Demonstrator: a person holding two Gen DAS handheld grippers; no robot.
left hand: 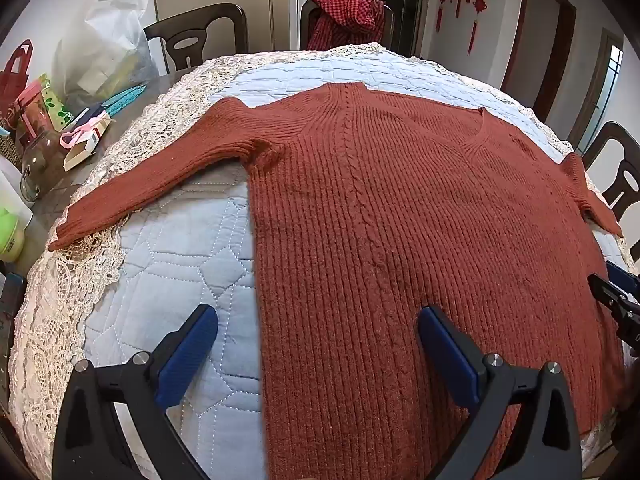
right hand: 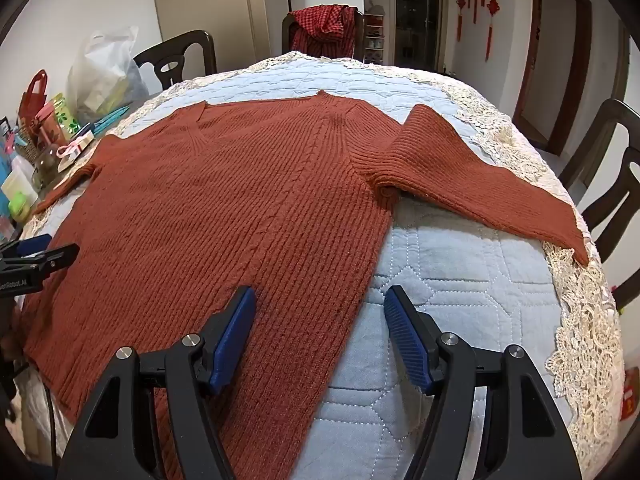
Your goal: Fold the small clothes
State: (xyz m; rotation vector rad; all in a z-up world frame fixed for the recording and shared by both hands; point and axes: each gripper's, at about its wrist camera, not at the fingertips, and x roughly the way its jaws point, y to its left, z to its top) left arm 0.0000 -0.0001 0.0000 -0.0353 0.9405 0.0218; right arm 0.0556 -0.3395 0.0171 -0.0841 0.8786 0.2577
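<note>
A rust-red ribbed knit sweater (left hand: 400, 208) lies flat on the quilted light-blue cover, V-neck away from me, both sleeves spread out. It also shows in the right wrist view (right hand: 224, 216). My left gripper (left hand: 318, 328) is open and empty, hovering over the sweater's left side edge near the hem. My right gripper (right hand: 320, 308) is open and empty, over the sweater's right side edge near the hem. The left sleeve (left hand: 152, 184) reaches the lace border; the right sleeve (right hand: 480, 184) does the same.
The light-blue quilted cover (left hand: 172, 264) with a lace border (right hand: 580, 320) covers the table. Bags, a jar and boxes (left hand: 60, 120) crowd the far left. Dark chairs (right hand: 612, 184) stand around the table; one (left hand: 344, 20) holds a red checked garment.
</note>
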